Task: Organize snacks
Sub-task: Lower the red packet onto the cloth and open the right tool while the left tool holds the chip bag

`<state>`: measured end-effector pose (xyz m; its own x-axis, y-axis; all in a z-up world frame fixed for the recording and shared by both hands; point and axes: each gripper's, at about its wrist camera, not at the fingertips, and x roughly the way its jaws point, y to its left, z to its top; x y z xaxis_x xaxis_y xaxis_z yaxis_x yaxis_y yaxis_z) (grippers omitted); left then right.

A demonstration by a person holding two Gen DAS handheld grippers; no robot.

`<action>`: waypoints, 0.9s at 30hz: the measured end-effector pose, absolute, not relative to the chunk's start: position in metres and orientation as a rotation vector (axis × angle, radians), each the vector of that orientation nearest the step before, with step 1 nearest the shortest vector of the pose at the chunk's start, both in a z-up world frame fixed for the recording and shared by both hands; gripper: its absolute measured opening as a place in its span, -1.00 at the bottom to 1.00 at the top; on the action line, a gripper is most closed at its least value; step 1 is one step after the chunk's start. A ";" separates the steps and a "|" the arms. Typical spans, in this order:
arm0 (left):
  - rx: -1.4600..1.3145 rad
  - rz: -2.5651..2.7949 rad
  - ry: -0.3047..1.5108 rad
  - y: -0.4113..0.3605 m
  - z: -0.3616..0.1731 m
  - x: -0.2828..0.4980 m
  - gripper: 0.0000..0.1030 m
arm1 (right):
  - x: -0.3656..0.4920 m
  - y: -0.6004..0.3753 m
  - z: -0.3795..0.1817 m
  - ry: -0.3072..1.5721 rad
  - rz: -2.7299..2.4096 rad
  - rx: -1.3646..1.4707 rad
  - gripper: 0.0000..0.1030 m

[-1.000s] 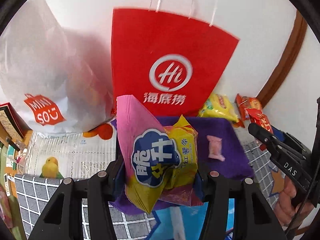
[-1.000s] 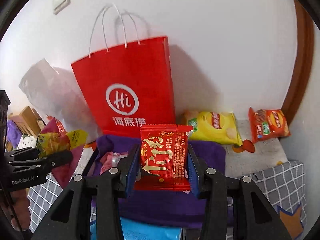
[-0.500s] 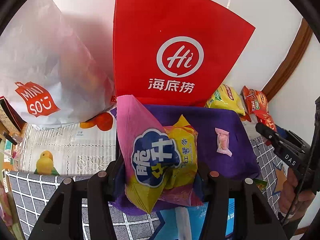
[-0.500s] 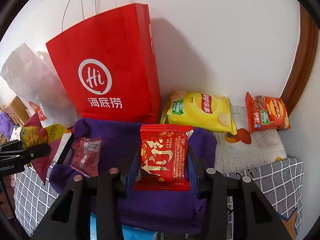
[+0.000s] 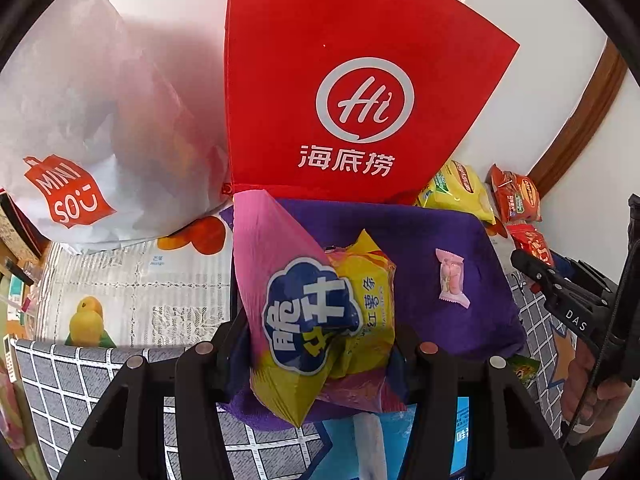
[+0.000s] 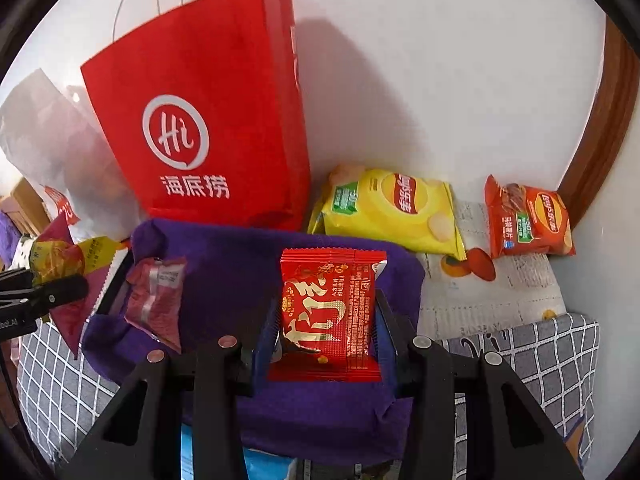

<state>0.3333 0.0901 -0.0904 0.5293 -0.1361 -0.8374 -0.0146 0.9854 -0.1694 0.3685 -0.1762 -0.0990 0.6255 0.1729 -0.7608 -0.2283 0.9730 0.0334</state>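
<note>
Two carrier bags stand against the wall: one red paper bag (image 6: 208, 128) and one white plastic bag (image 5: 92, 128). Two crisp packets lie beside them, one yellow (image 6: 390, 210), one orange (image 6: 528, 220). One purple cloth (image 6: 224, 256) carries one small pink sweet (image 5: 452, 278). Two held snack packs: one pink-and-yellow (image 5: 320, 312), one red (image 6: 328, 312).

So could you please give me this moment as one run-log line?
left gripper: shut on pink-yellow snack bag | right gripper: shut on red packet | both over purple cloth | pink candy on cloth
</note>
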 end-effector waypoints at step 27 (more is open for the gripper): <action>-0.165 -0.071 1.033 0.092 -0.100 0.338 0.01 | 0.375 -0.162 -0.122 0.955 0.232 -0.129 -0.15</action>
<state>0.3382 0.0918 -0.0999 0.5115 -0.1363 -0.8484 -0.0189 0.9853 -0.1697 0.3752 -0.1618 -0.1220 0.5556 0.1388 -0.8198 -0.2521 0.9677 -0.0069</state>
